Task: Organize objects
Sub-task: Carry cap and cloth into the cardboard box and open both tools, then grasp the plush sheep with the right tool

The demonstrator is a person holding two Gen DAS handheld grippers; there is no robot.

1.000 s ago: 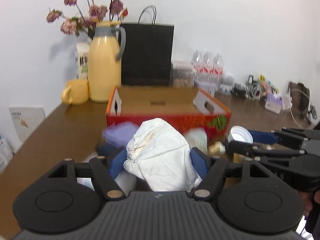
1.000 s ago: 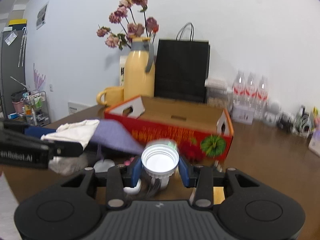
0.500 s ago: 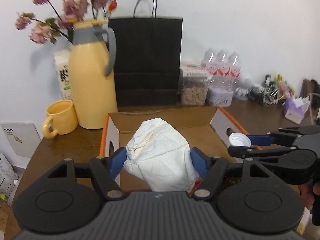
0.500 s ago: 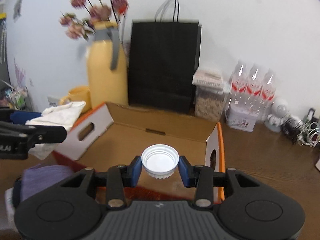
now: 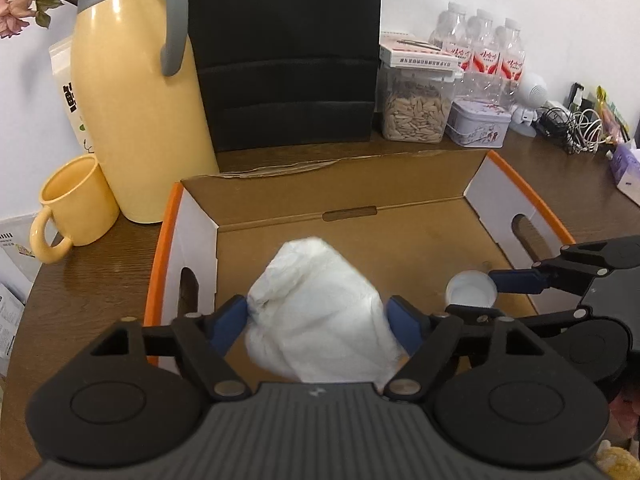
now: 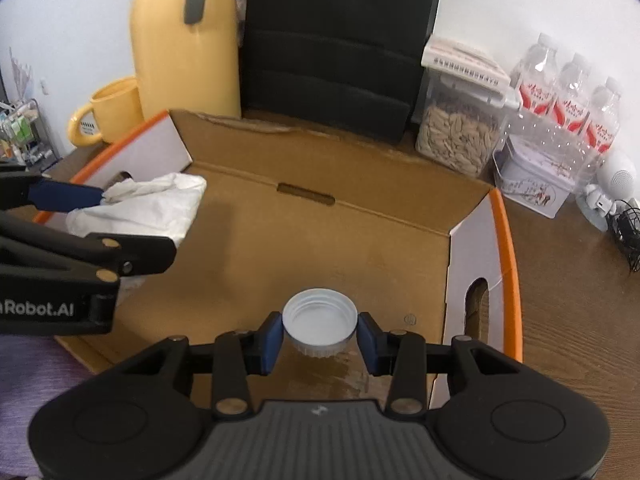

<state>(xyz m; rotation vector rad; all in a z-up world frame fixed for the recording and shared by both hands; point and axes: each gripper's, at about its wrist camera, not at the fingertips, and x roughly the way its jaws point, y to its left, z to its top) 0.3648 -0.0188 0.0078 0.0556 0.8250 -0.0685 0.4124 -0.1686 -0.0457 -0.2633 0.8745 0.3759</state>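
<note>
At frame centre, the left claw (image 5: 318, 320), its jaws just widened, loosely brackets a white crumpled cloth (image 5: 316, 312) over the cardboard box (image 5: 400, 240); the right claw (image 6: 320, 338) grips a white cap (image 6: 319, 320) above it.

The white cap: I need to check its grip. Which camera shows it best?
The right wrist view: the white cap sits centred, open side up, between the right gripper's pads. The left wrist view shows it small, at the side.

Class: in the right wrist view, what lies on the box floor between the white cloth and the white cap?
Nothing lies there. In the right wrist view, only bare cardboard floor of the box stretches between the white cloth and the white cap.
</note>
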